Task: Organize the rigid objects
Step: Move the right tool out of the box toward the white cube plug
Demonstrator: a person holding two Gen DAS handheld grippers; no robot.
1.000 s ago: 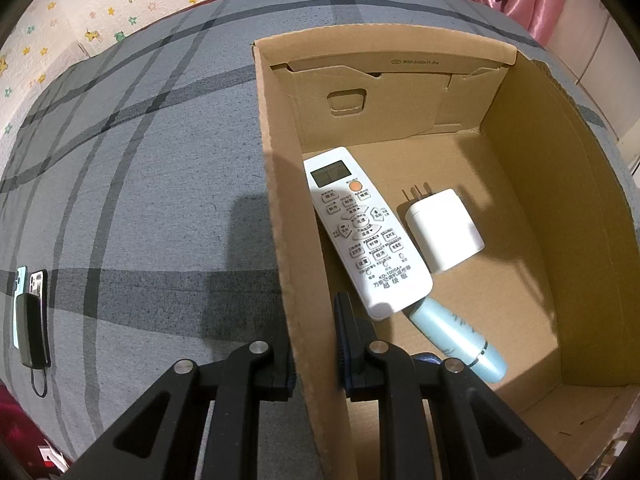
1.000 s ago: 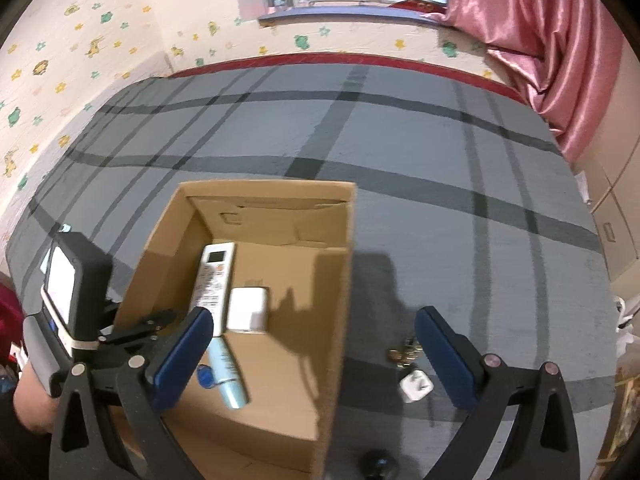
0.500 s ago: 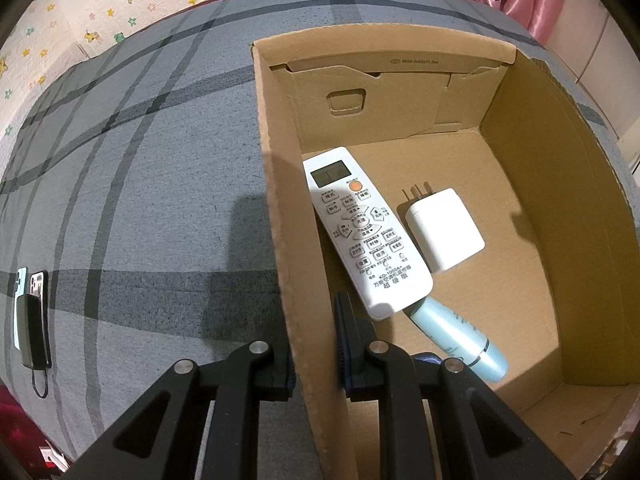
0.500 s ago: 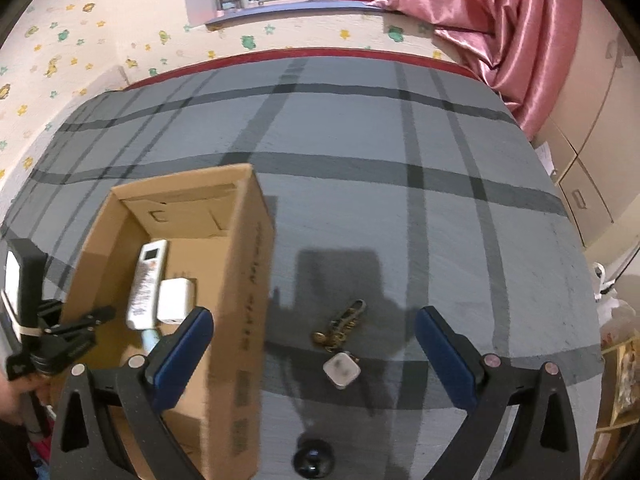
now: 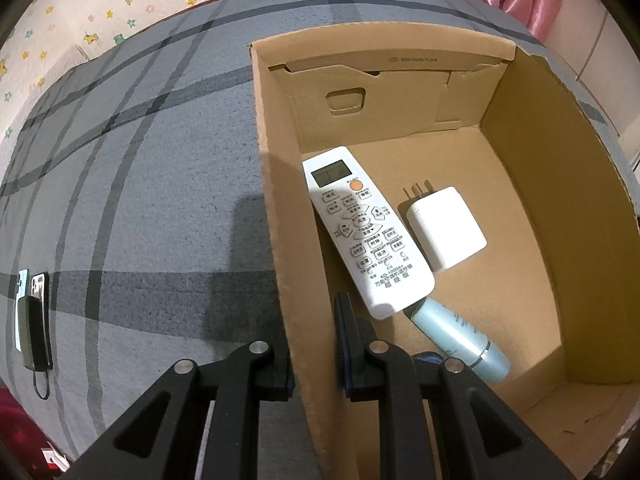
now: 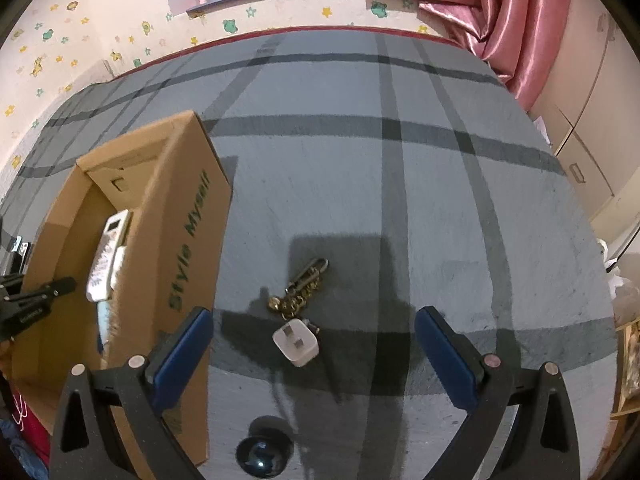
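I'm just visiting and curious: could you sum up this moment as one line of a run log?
left gripper: shut on cardboard box wall | right gripper: open above small white charger, keychain | boxed: remote control, white power adapter, blue tube

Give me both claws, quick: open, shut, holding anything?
Left claw: shut on the cardboard box wall.
Right claw: open, empty, above the small white plug.

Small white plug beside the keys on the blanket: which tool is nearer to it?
Right. The right tool hangs open just above the small white plug, which lies between its fingers. The left tool is clamped on the cardboard box wall, with the box between it and the plug.
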